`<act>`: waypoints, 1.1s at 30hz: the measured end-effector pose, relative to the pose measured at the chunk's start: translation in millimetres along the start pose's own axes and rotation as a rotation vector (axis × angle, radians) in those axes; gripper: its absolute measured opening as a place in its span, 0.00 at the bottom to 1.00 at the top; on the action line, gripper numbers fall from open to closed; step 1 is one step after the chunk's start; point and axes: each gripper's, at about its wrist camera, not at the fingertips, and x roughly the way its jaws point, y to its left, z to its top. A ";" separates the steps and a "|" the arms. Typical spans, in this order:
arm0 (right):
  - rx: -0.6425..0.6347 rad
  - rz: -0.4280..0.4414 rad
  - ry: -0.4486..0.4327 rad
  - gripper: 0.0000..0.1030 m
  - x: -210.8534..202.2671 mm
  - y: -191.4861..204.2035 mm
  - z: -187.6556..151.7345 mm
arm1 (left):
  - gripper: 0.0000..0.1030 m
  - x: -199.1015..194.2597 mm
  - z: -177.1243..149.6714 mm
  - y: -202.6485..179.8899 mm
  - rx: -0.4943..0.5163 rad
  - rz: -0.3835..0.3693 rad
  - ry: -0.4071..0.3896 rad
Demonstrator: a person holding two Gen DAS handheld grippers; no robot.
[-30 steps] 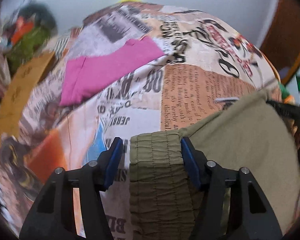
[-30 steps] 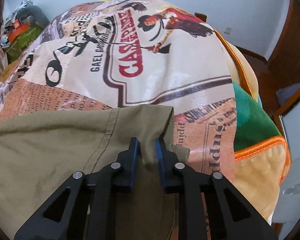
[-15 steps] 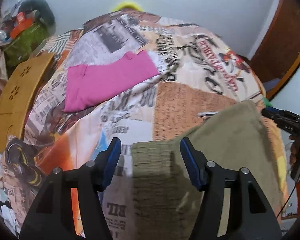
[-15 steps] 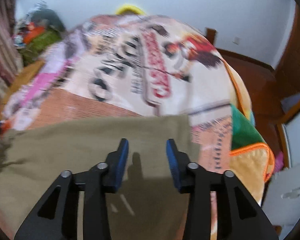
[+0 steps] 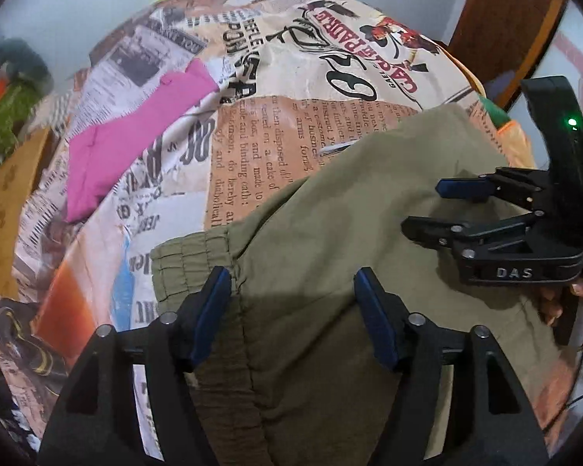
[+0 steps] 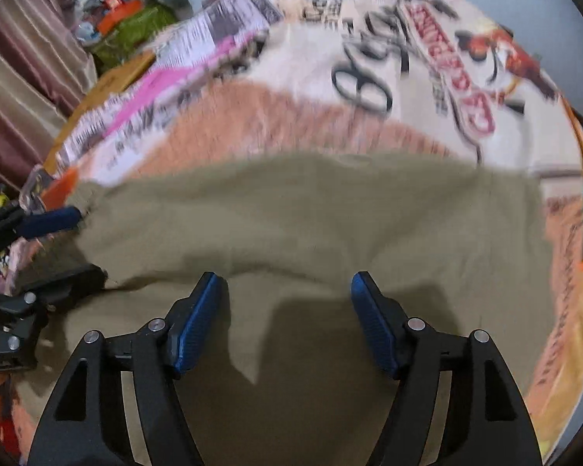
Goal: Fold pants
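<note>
Newsprint-patterned bedspread (image 5: 330, 89) under crumpled olive pants (image 5: 349, 272).

One pants (image 5: 361, 256), one pink garment (image 5: 136, 136), two grippers (image 5: 291, 310).

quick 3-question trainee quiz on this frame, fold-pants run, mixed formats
1. True or false: the left gripper is clamped on the waistband of the olive pants.
2. The pink garment lies: A) on the pants, B) apart from them on the printed bedcover, C) in the right gripper.
3. Fill in: both grippers' jaws are ___.

Key
1. False: its jaws have just opened and the pads stand off the cloth.
2. B
3. Open; the right's have just been opening, nothing pinched.
</note>
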 end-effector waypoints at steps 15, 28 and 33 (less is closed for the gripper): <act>0.005 -0.046 -0.042 0.65 -49.1 -1.8 -71.6 | 0.82 -29.2 -45.0 -7.4 0.029 0.052 -0.040; 0.122 -0.073 -0.099 0.65 -85.2 -1.3 -129.8 | 0.89 -58.8 -90.7 -6.8 -0.010 0.073 -0.070; 0.185 -0.059 -0.104 0.65 -94.1 -8.1 -141.1 | 0.89 -69.3 -100.9 -3.5 -0.043 0.075 -0.073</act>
